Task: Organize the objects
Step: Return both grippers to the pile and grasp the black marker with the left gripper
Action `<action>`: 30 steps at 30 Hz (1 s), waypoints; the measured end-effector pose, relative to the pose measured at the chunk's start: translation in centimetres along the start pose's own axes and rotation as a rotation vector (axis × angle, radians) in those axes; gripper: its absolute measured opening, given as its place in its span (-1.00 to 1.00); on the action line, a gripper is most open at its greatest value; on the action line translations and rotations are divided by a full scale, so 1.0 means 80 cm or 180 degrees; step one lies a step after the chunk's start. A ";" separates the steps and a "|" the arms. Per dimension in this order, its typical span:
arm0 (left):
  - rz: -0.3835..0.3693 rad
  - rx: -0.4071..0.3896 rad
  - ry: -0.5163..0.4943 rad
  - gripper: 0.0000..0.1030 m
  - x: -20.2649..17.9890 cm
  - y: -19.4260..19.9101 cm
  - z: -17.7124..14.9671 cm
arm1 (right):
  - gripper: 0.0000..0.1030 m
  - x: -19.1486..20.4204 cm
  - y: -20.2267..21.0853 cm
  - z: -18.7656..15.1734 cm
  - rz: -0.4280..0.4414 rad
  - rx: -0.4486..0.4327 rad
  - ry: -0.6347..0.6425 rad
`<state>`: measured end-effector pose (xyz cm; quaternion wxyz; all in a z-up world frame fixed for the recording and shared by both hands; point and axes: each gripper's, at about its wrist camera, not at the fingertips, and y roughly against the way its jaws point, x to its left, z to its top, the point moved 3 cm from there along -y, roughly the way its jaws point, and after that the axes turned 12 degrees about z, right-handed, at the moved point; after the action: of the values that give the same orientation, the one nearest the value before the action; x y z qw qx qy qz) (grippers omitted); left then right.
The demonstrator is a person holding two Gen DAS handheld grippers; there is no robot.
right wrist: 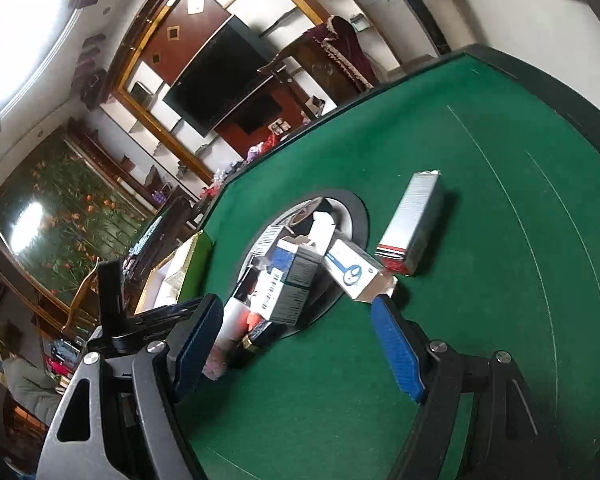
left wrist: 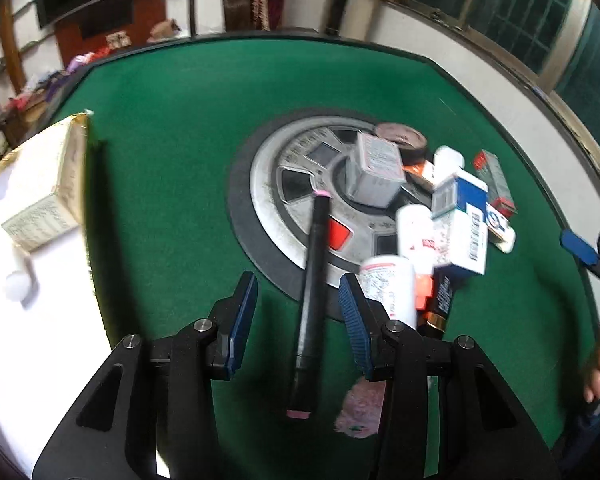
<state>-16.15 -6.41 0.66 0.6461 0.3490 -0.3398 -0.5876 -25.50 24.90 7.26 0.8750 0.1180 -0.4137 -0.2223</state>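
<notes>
A black marker (left wrist: 310, 300) lies on the green worktop (left wrist: 172, 128) between the wide-spread fingers of the left tool (left wrist: 298, 314), untouched. Boxes and bottles (left wrist: 440, 216) crowd the centre right, partly hiding one another. The right tool (right wrist: 298, 344) hangs wide and empty; a white tray (left wrist: 32, 208) sits cut off at left.

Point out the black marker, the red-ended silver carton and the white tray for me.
black marker (left wrist: 313, 300): left wrist view, middle of its barrel, between the open fingers.
red-ended silver carton (right wrist: 414, 220): right wrist view, on its long silver face.
white tray (left wrist: 40, 340): left wrist view, bare white floor.
</notes>
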 end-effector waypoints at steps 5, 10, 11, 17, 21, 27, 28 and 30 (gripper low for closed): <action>0.0063 0.0011 -0.0094 -0.18 -0.006 -0.011 -0.006 | 0.49 0.013 -0.008 -0.005 -0.0077 0.0005 0.0146; 0.0328 0.0005 -0.0189 -0.17 -0.008 -0.022 -0.012 | 0.49 0.015 -0.016 -0.011 -0.0132 0.0061 0.0171; 0.0399 -0.0009 -0.0203 -0.17 -0.008 -0.021 -0.013 | 0.49 0.013 -0.017 -0.011 -0.0149 0.0063 0.0169; 0.0473 0.0015 -0.0087 -0.50 0.007 -0.023 -0.017 | 0.49 -0.005 -0.017 -0.009 -0.0396 0.0032 0.0166; 0.0636 -0.0079 -0.0225 -0.53 -0.003 -0.022 -0.020 | 0.49 -0.032 -0.011 0.006 -0.0841 -0.0054 0.0035; 0.0669 -0.0140 -0.0236 -0.54 -0.002 -0.021 -0.029 | 0.49 -0.066 -0.035 0.043 -0.1247 0.0026 -0.0236; 0.0655 -0.0144 -0.0223 -0.54 -0.001 -0.022 -0.028 | 0.49 -0.067 -0.046 0.049 -0.1326 0.0056 -0.0225; 0.0639 -0.0172 -0.0225 -0.54 -0.002 -0.024 -0.030 | 0.50 -0.072 -0.067 0.061 -0.1441 0.0097 -0.0230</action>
<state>-15.12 -6.27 -2.21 0.6985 0.2748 -0.3797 -0.5408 -34.10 22.90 4.38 0.7855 0.2129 -0.4110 -0.4108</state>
